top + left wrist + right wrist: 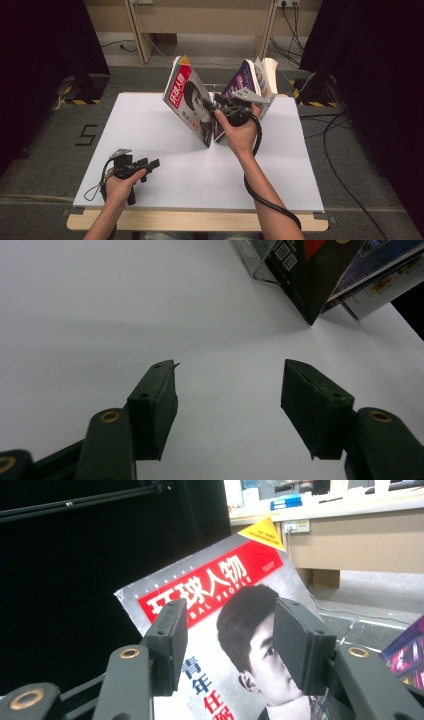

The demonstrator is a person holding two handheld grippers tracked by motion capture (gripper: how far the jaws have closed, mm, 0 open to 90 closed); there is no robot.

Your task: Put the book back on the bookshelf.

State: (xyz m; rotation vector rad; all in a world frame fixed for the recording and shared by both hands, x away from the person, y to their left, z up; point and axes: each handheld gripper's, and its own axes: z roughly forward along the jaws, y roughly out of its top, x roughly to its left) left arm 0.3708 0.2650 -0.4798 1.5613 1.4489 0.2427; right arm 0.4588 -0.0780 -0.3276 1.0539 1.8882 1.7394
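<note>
At the far middle of the white worktop (165,180) a magazine (192,102) stands on its lower edge, its long axis running up and leaning toward the far left, so the top corner with the yellow triangle is its highest point. Its cover, with a red title band and a portrait, faces the near left in the high view; in the right gripper view the same cover (230,630) tilts with the title band climbing toward the upper right. Just to its right stands a second magazine (250,82) with a purple cover, leaning the opposite way, toward the far right, its pages fanning at the top. The two meet near their lower edges and spread apart upward like a V. A clear plastic stand (257,260) shows behind their bases in the left gripper view.

The right claw (216,102) is held in the gap between the two magazines, just beside the portrait cover, with its jaws apart and nothing clamped; in the right gripper view its pads (167,645) frame the cover, though I cannot tell whether either touches it. The left claw (150,164) sits at the near left of the worktop, well apart from the magazines, jaws spread wide over bare white surface.
</note>
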